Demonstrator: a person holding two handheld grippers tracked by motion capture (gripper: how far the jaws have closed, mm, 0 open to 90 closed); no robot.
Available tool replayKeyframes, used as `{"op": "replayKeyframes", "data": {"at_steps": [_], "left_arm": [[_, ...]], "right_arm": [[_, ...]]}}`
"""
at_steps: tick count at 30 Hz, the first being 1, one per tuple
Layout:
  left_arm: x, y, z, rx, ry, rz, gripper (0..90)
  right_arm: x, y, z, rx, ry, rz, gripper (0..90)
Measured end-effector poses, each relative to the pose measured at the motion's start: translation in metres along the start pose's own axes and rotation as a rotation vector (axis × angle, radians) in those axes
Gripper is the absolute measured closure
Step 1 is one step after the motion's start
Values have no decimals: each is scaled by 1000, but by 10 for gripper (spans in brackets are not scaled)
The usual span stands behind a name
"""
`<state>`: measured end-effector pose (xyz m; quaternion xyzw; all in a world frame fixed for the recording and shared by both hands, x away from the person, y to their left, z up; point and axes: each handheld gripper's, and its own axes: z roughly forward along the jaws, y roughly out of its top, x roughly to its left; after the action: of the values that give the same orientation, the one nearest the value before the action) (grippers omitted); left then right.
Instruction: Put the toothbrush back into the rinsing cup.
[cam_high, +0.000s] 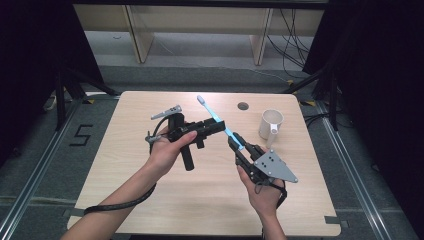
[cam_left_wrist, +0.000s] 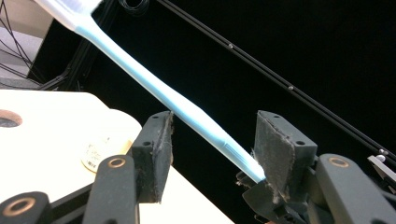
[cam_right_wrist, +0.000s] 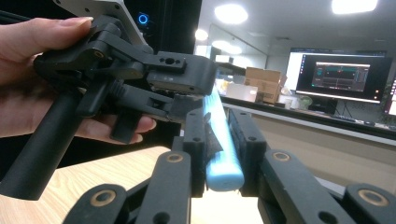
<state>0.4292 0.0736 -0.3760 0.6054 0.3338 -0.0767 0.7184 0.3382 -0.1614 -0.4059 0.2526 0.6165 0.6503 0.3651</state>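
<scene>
Toothbrush, pale blue, held in the air above the middle of the table, slanting from its head at the far left down to its handle end at the near right. We see the right tongs closed narrowly on that handle end; in the right gripper view the blue handle sits clamped between the two black jaws. The left tongs stand spread wide about the middle of the handle. In the left gripper view the shaft runs through the gap between the jaws: it is apart from the left-hand pad, and at its lower end passes behind the right-hand pad, where we cannot tell whether it touches. The left hand grips its tool from the left and the right hand comes in from the near edge.

Table edges: we note bare wood on the near half and along the left side, with both tools held over the centre, well inside every edge. A small round hole lies near the far edge.

Containers: a white mug stands upright on the right part of the table, just beside the right tongs. Its inside cannot be made out.
</scene>
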Motion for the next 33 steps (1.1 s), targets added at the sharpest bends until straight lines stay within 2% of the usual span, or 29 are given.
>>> {"op": "replayKeyframes", "data": {"at_steps": [1,2,5,10,12,15,16,18,23,24,27,29,33], "left_arm": [[0,0,0,1,0,0,464],[0,0,1,1,0,-3,467],[0,-1,2,-1,-5,-10,475],[0,-1,4,-3,-18,-15,491],[0,0,4,-8,-17,-18,504],[1,0,4,-13,-15,-18,537],[1,0,4,-15,-14,-18,549],[1,0,4,-19,-13,-16,575],[0,1,3,-39,-6,-6,662],[0,1,2,-42,-6,2,677],[-2,1,2,-44,-12,23,723],[-3,1,1,-51,-8,48,802],[-5,1,-1,-35,15,117,830]], "right_arm": [[1,0,0,3,0,6,788],[0,0,1,-6,-6,-18,788],[1,0,1,-7,-1,-24,788],[1,0,2,-6,-3,-29,788],[3,-1,2,-1,-1,-16,788],[3,-1,2,-2,-3,-16,788],[2,0,2,-8,-5,-34,788],[2,0,2,-7,-8,-35,788],[3,-2,3,16,-4,-40,786],[3,-3,4,9,-11,-43,784],[4,-5,6,42,-1,-41,772],[5,-7,8,53,4,-45,741],[5,-9,11,86,24,-28,652]]}}
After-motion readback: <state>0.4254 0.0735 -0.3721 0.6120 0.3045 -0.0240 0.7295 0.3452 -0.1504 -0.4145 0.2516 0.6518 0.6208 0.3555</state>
